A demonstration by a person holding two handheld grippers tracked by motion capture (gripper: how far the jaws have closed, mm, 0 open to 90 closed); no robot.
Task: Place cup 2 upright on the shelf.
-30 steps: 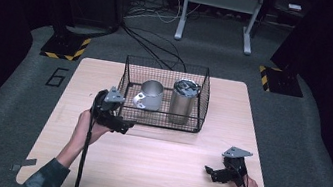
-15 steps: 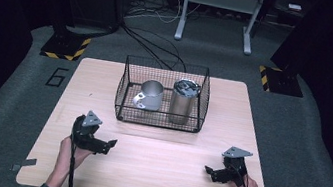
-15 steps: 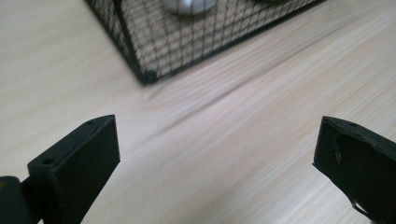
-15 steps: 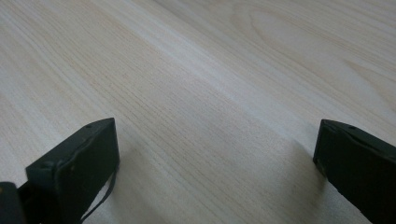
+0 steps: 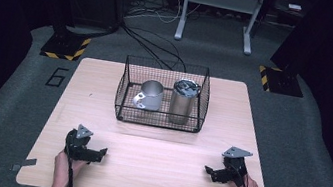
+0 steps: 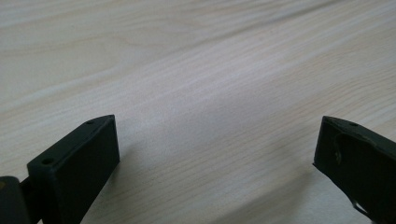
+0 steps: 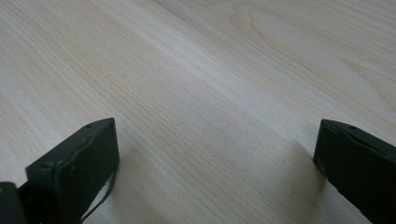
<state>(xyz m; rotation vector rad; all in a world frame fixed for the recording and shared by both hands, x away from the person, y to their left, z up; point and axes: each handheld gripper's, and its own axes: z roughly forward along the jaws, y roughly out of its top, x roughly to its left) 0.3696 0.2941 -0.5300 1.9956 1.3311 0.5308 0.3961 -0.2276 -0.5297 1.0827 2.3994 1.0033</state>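
Two grippers rest low over the table [image 5: 156,142], one in each of my hands. My left gripper [image 5: 94,154] sits at the lower left of the high view, my right gripper [image 5: 212,173] at the lower right, well apart from each other. In both gripper views the black jaws stand wide apart with nothing but bare wood grain between them, so neither holds anything.

The wire basket [image 5: 124,109] stands in the centre of the high view, toward the far edge of the table. Inside it, a steel mug [image 5: 150,96] sits on the left with its handle turned toward the near left, and a taller steel tumbler [image 5: 183,102], lidded, stands upright just beside it on the right. Both vessels are well apart from my grippers.

My judgement: both grippers are parked near my edge, level with each other, as a neutral rest position. The basket walls keep the two vessels from rolling or sliding.
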